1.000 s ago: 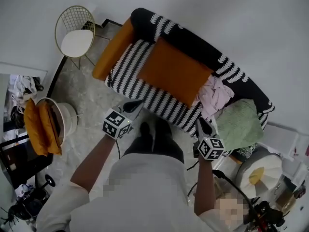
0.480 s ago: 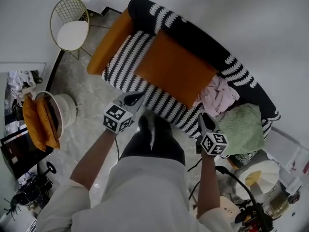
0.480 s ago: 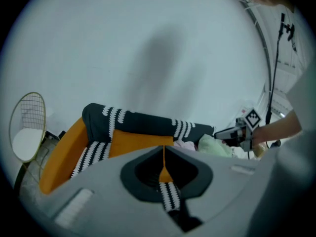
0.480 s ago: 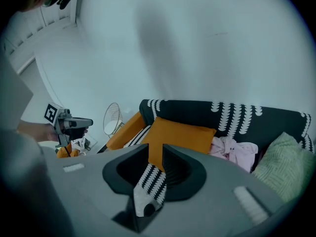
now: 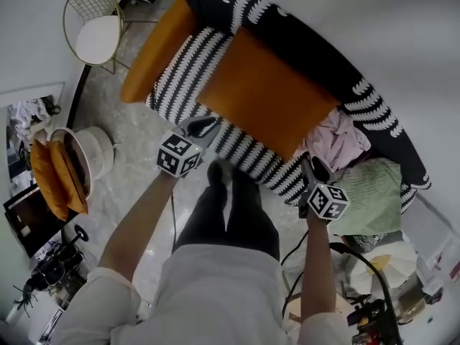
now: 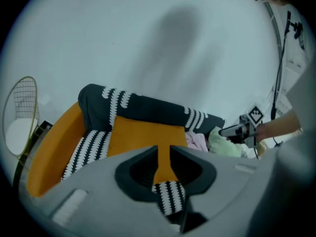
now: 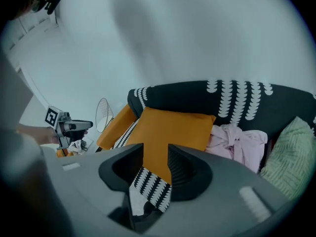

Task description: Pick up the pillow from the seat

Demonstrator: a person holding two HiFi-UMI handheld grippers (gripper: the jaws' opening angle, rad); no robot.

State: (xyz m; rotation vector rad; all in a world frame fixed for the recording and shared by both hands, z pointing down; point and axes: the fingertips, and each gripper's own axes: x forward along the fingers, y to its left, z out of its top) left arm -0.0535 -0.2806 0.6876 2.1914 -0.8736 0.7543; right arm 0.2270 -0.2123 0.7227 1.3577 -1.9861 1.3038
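Note:
The orange pillow point(image 5: 266, 95) lies flat on the striped seat of the black-and-white sofa point(image 5: 180, 85), leaning toward the backrest. My left gripper point(image 5: 201, 128) hovers over the seat's front edge, short of the pillow's near left corner. Its jaws are opening, a narrow gap showing, with nothing between them. My right gripper point(image 5: 315, 168) hangs at the seat's front edge by the pillow's near right corner. Its jaws are opening too, and they are empty. The pillow point(image 6: 143, 135) lies ahead of the left gripper point(image 6: 164, 149), and the pillow point(image 7: 173, 127) also lies ahead of the right gripper point(image 7: 155, 154).
A pink cloth point(image 5: 345, 136) and a green cushion point(image 5: 374, 192) fill the sofa's right end. An orange bolster point(image 5: 151, 49) forms the left arm. A gold wire chair point(image 5: 93, 27) and a white basket point(image 5: 97, 153) with orange cushions stand on the floor at left. The person's legs are close to the sofa front.
The person has stepped closer to the sofa. Both grippers have moved forward, from over the floor up to the seat's front edge near the pillow.

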